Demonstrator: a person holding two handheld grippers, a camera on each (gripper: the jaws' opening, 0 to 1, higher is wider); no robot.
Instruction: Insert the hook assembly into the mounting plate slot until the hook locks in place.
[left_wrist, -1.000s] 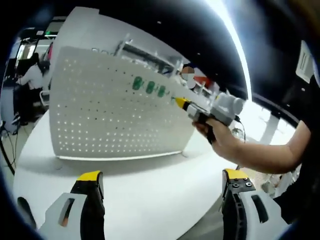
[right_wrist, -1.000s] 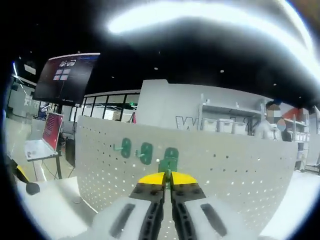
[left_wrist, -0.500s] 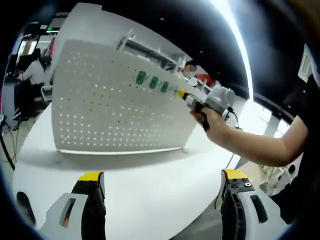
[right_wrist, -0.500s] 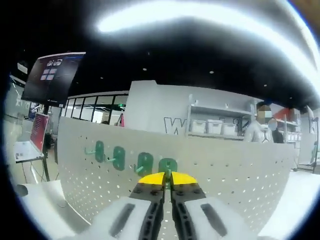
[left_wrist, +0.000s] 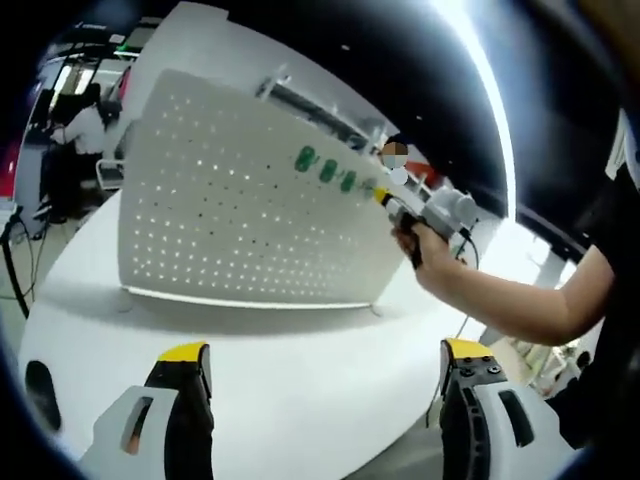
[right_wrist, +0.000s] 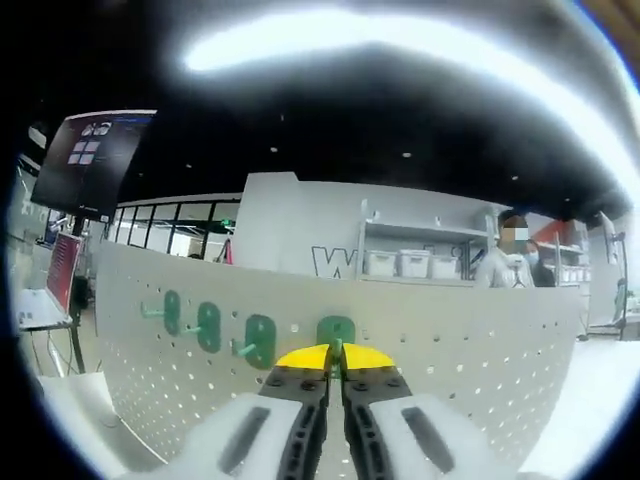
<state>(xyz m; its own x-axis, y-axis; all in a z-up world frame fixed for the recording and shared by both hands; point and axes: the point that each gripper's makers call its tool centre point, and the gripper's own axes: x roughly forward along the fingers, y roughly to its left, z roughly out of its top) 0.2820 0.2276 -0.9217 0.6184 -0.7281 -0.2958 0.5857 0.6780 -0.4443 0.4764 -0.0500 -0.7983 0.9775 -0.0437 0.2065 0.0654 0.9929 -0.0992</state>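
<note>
A white perforated mounting plate (left_wrist: 240, 210) stands upright on the white table (left_wrist: 300, 370). Three green hooks (left_wrist: 328, 170) hang in a row near its top. In the right gripper view they sit left of centre on the plate (right_wrist: 480, 350), the nearest green hook (right_wrist: 260, 340) closest to my jaws. My right gripper (right_wrist: 335, 358) is shut on a fourth green hook assembly (right_wrist: 336, 330), held at the plate's face; whether it is seated I cannot tell. A hand (left_wrist: 435, 260) holds the right gripper (left_wrist: 383, 198) at the plate's upper right. My left gripper (left_wrist: 325, 355) is open above the table.
The round table's edge curves close below my left jaws. A person (left_wrist: 85, 125) sits at the far left behind the plate. Shelving with bins (right_wrist: 405, 262) and a standing person (right_wrist: 505, 265) are beyond it. A dark monitor (right_wrist: 90, 160) hangs upper left.
My right gripper has slid to the right along the plate with its hook, leaving a wider gap from the three mounted hooks. The left gripper's view has shifted slightly; its jaws stay open.
</note>
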